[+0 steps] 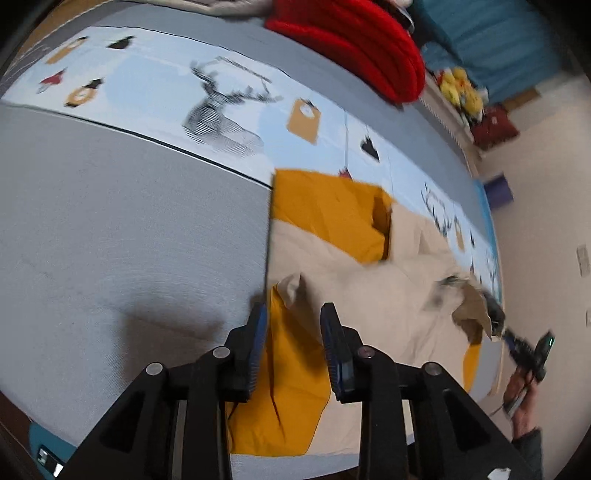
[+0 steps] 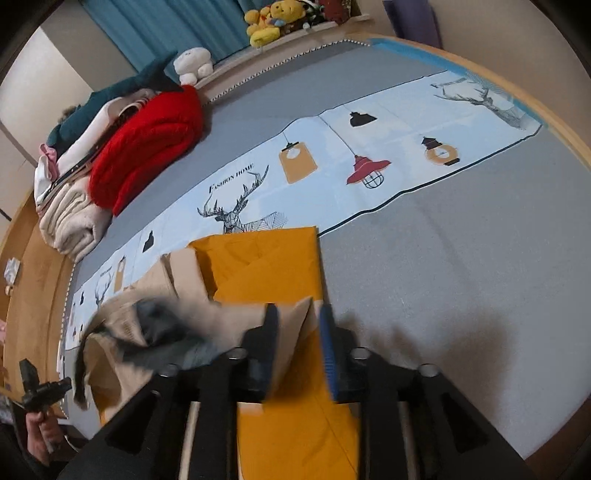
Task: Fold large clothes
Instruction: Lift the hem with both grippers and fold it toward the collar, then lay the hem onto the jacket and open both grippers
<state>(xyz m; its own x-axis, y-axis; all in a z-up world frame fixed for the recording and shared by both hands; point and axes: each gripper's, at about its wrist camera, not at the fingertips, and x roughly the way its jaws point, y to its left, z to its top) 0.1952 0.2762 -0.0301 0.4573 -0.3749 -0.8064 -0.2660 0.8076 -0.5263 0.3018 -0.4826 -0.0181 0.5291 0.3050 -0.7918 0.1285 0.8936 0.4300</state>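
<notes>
A large beige and mustard-yellow garment [image 1: 369,291] lies partly folded on the grey bed; it also shows in the right wrist view [image 2: 266,266]. My left gripper [image 1: 293,314] has its jaws apart around a raised beige corner of the garment, which stands between the fingers without clear contact. My right gripper [image 2: 297,325] likewise has its jaws apart, with a lifted beige flap between the fingers. The other gripper [image 1: 495,321] shows at the garment's far edge, blurred, with cloth bunched at it. In the right wrist view the other gripper [image 2: 40,395] sits at the lower left beside blurred lifted cloth.
A grey bed cover [image 1: 110,240] carries a light-blue printed strip [image 2: 332,155]. A stack of folded clothes topped by a red knit [image 2: 147,136] sits near the bed's far edge, also in the left wrist view [image 1: 351,40]. Plush toys [image 2: 266,22] line a shelf.
</notes>
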